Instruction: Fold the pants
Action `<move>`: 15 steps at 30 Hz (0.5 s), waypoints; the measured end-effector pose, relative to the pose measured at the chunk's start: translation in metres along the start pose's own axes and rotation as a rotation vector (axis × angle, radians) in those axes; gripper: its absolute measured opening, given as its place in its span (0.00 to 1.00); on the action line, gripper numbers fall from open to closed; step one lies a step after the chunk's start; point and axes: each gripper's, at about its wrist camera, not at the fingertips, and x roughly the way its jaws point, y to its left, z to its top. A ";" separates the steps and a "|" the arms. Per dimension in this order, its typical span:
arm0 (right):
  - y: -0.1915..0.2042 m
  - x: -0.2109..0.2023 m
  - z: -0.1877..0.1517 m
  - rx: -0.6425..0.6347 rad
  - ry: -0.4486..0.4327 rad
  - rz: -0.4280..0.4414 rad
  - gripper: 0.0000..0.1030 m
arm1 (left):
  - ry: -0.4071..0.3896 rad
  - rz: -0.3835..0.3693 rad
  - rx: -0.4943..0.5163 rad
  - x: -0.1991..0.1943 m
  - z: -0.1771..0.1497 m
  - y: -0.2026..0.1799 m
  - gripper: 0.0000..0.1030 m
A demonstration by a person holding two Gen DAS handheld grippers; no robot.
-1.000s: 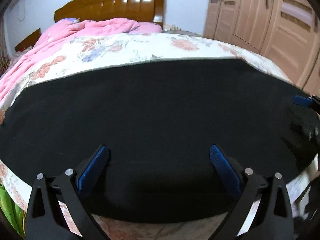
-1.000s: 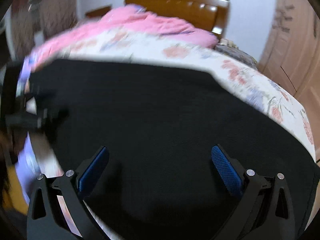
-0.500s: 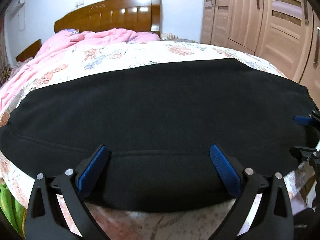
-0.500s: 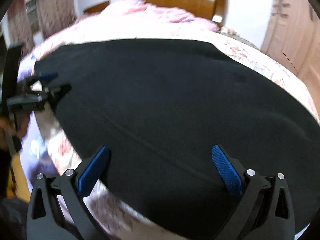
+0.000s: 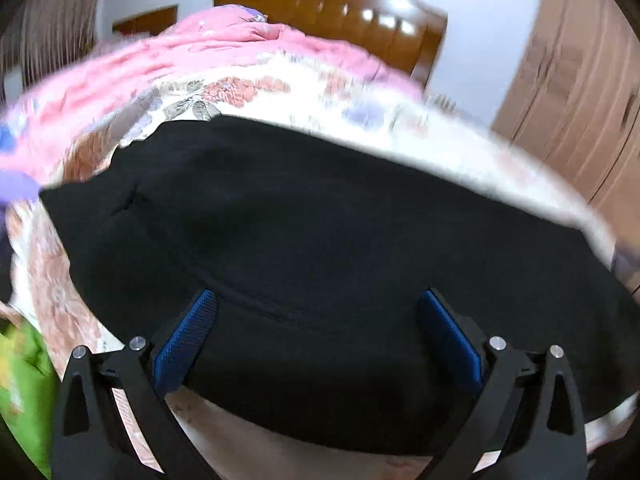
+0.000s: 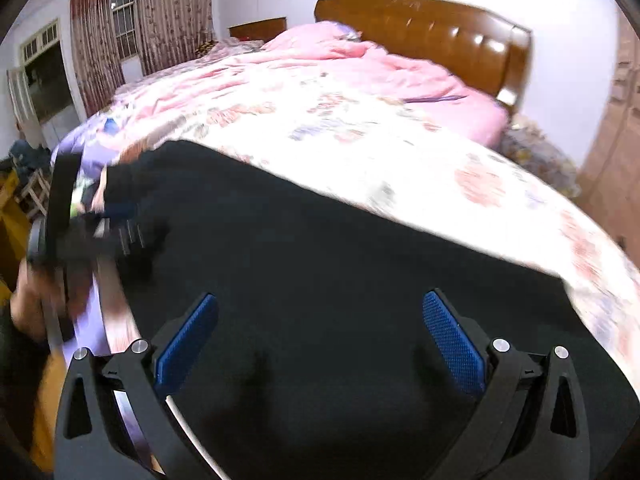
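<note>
Black pants (image 5: 320, 220) lying spread across near part of floral bed (image 5: 248, 88). Left gripper (image 5: 318, 328) hovering over near hem, jaws gaping wide, gripping nothing. Right gripper (image 6: 320, 332) likewise spread wide, empty, over pants.

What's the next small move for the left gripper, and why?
Probably lower the left gripper onto the near edge of the pants and close. Its jaws stand open over the black cloth with nothing between them, and the pants lie spread flat on the bed, so no fold can start until an edge is gripped.
</note>
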 end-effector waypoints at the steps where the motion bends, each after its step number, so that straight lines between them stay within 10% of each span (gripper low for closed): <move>1: 0.001 0.016 0.016 0.006 0.015 0.016 0.96 | -0.008 0.045 0.025 0.000 -0.002 -0.007 0.99; 7: 0.005 0.098 0.047 0.093 0.138 0.046 0.96 | -0.020 0.036 -0.045 0.000 -0.006 0.000 0.99; 15: 0.003 0.103 0.062 0.160 0.098 0.006 0.96 | -0.031 0.036 -0.030 0.008 0.000 -0.001 0.99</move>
